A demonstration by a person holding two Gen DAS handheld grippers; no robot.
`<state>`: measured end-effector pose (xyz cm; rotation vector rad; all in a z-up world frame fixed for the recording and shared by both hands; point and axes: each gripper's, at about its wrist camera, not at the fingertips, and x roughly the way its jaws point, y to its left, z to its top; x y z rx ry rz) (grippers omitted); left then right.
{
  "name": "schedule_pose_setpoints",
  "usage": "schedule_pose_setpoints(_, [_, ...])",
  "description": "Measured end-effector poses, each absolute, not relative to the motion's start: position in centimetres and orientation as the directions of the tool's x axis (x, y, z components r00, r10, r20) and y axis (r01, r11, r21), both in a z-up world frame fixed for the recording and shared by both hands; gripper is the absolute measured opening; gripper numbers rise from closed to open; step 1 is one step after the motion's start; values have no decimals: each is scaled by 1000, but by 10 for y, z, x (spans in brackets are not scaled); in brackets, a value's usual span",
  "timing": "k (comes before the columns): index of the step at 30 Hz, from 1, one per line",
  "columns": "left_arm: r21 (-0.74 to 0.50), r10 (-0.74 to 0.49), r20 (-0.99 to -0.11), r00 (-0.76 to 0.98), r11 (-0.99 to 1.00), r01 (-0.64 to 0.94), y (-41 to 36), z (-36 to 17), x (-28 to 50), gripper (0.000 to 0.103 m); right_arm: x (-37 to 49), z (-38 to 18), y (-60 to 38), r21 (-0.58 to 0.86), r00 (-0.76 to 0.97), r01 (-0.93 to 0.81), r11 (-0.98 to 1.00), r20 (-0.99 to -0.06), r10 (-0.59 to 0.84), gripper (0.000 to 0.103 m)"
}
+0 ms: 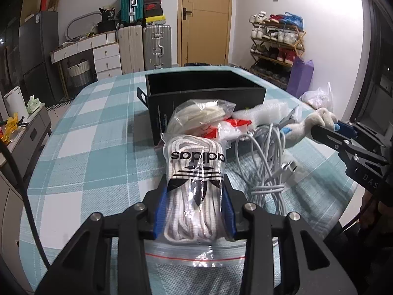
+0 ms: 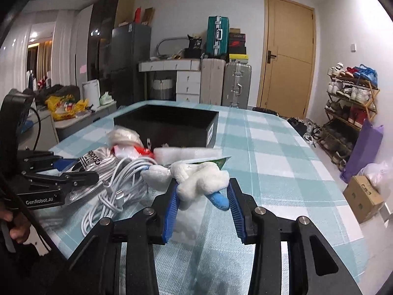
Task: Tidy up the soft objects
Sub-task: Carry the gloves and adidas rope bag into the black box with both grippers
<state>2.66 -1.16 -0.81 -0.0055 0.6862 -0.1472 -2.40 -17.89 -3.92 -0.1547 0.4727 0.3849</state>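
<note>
Laces bag, clear zip bag of white laces with black adidas print, sits clamped between my left gripper's blue pads, just in front of the black box. Table with teal check cloth carries everything. Black box is open-topped, mid-table. White cable bundle lies right of the laces bag, in front of the box. More plastic bags are piled against the box's near wall. My right gripper is half-closed around a white plush toy with blue tip, right of the cables.
</note>
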Motion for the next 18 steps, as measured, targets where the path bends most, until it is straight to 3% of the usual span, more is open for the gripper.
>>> schedule_pose_setpoints(18, [-88,-153,-548,822,988,125,-1,21,10,37,-44,-17,-196,-10,845,-408,913,-384,373,38])
